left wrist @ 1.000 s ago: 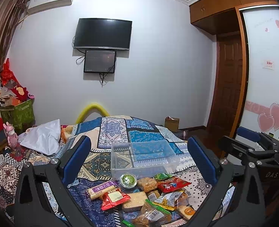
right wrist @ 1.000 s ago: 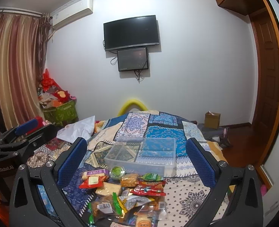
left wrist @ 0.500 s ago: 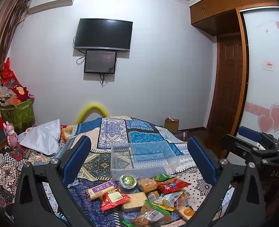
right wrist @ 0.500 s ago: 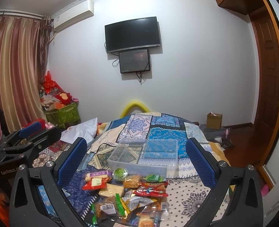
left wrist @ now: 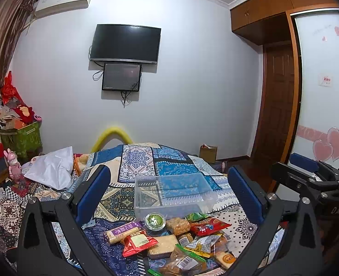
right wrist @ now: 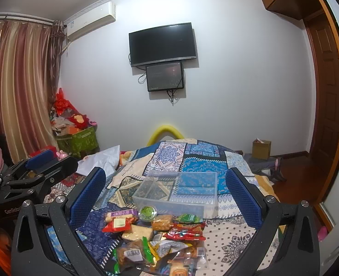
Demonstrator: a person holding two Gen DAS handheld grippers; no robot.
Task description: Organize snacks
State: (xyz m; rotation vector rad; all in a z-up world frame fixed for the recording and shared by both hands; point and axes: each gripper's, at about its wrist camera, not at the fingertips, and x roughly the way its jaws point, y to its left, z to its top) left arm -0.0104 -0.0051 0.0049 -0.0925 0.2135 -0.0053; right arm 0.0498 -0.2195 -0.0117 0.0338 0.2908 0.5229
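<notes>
Snacks (left wrist: 169, 241) lie heaped on the bed (left wrist: 137, 161) between my wide, empty jaws. Clear bin (left wrist: 174, 192) sits just beyond them, empty, presumably to receive them.

Both tools match: the left gripper (left wrist: 169, 191) and right gripper (right wrist: 166, 189) have black angular frames with triangular cutouts, silver screws at the joints, and blue textured fingertip pads (right wrist: 240, 201).

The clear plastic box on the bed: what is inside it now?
The clear plastic box holds nothing; only the patterned bedcover shows through it. All snacks lie outside, in front.
</notes>
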